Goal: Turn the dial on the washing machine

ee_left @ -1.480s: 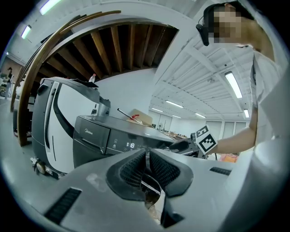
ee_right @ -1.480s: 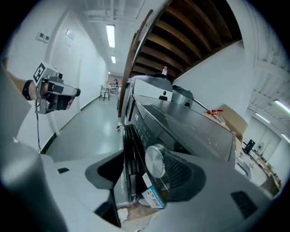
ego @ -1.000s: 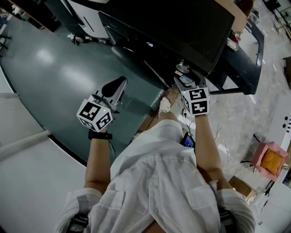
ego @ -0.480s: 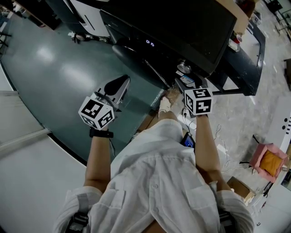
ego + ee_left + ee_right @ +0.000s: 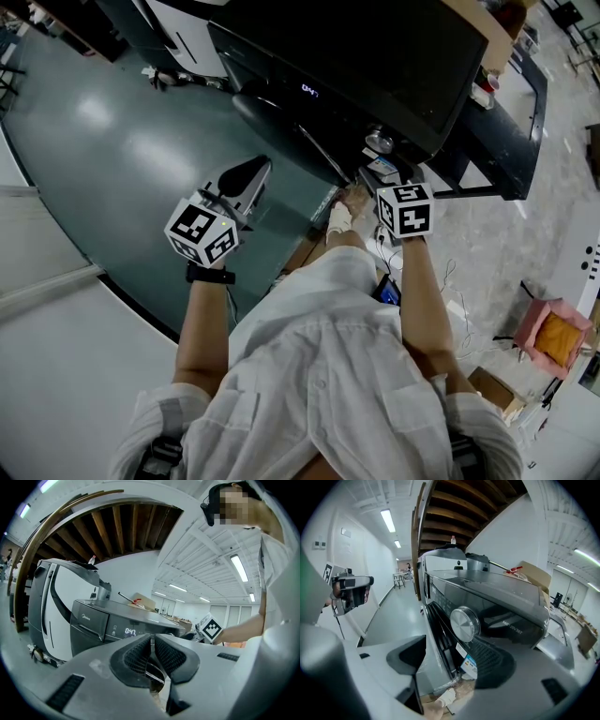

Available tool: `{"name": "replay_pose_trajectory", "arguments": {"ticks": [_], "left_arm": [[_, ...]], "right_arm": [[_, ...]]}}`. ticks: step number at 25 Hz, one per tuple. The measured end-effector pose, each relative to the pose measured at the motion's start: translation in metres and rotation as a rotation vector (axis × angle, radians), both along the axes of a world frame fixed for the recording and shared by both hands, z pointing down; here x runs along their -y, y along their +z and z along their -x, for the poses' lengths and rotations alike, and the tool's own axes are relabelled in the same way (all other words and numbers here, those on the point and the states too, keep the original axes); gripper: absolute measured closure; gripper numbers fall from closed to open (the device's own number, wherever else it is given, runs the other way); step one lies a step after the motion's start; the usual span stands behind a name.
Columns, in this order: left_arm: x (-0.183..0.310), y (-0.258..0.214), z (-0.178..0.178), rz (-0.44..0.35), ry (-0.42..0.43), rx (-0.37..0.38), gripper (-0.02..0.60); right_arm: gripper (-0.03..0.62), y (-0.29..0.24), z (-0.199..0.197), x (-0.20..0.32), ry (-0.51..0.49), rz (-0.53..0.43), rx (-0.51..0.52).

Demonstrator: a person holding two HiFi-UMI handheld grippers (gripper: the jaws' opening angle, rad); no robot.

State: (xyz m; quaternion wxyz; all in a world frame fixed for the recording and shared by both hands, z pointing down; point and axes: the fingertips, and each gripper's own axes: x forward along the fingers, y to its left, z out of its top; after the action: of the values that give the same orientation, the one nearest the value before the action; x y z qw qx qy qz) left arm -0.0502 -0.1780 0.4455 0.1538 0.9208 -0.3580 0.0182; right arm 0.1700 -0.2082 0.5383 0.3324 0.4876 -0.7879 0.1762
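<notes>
A big hall with a glossy grey-green floor point(image 5: 112, 141) and white ceiling beams surrounds a dark grey washing machine point(image 5: 497, 597). Its dial point(image 5: 464, 624) sits on the front panel: a round knob with a brushed-metal face and a smooth rim, its turning axis pointing straight out of the panel.

The dial lies just ahead of the right hand-held gripper point(image 5: 450, 660) and a little above the gap between its jaws. Those jaws are spread wide with nothing in them, and their pads are dark ribbed rubber. I judge it must rise slightly and move forward to straddle the rim.

The left hand-held gripper point(image 5: 152, 651) is well off to the side, with its ribbed jaws pressed together on nothing. The right one is clearly nearer.
</notes>
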Motion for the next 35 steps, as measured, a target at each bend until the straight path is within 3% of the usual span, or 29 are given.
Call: {"name": "replay_pose_trajectory", "arguments": {"ticks": [5,8,12,15,19,22,35], "left_arm": [[-0.001,0.001,-0.001,0.001,-0.003,0.005,0.552],[-0.002,-0.001,-0.002,-0.003,-0.004,0.007,0.552],[-0.002,-0.005,0.003,-0.01,-0.016,0.006,0.552],[-0.004,-0.006,0.004,-0.011,-0.02,0.006,0.552],[-0.006,-0.006,0.005,-0.012,-0.015,0.012,0.552],[-0.006,-0.005,0.007,-0.01,-0.019,0.013,0.552],[-0.009,-0.006,-0.004,-0.012,0.009,0.008,0.552]], "right_arm": [[0.281,0.002,0.0,0.001,-0.01,0.001,-0.007],[0.299,-0.011,-0.003,0.003,-0.039,-0.057,-0.063],[0.309,-0.045,0.022,0.011,-0.152,-0.189,-0.122],[0.307,-0.044,0.045,0.02,-0.248,-0.192,-0.157],[0.304,-0.023,0.047,0.027,-0.308,-0.17,-0.293],[0.318,-0.022,0.042,0.026,-0.305,-0.191,-0.333],[0.296,-0.029,0.021,0.014,-0.18,-0.188,-0.243]]}}
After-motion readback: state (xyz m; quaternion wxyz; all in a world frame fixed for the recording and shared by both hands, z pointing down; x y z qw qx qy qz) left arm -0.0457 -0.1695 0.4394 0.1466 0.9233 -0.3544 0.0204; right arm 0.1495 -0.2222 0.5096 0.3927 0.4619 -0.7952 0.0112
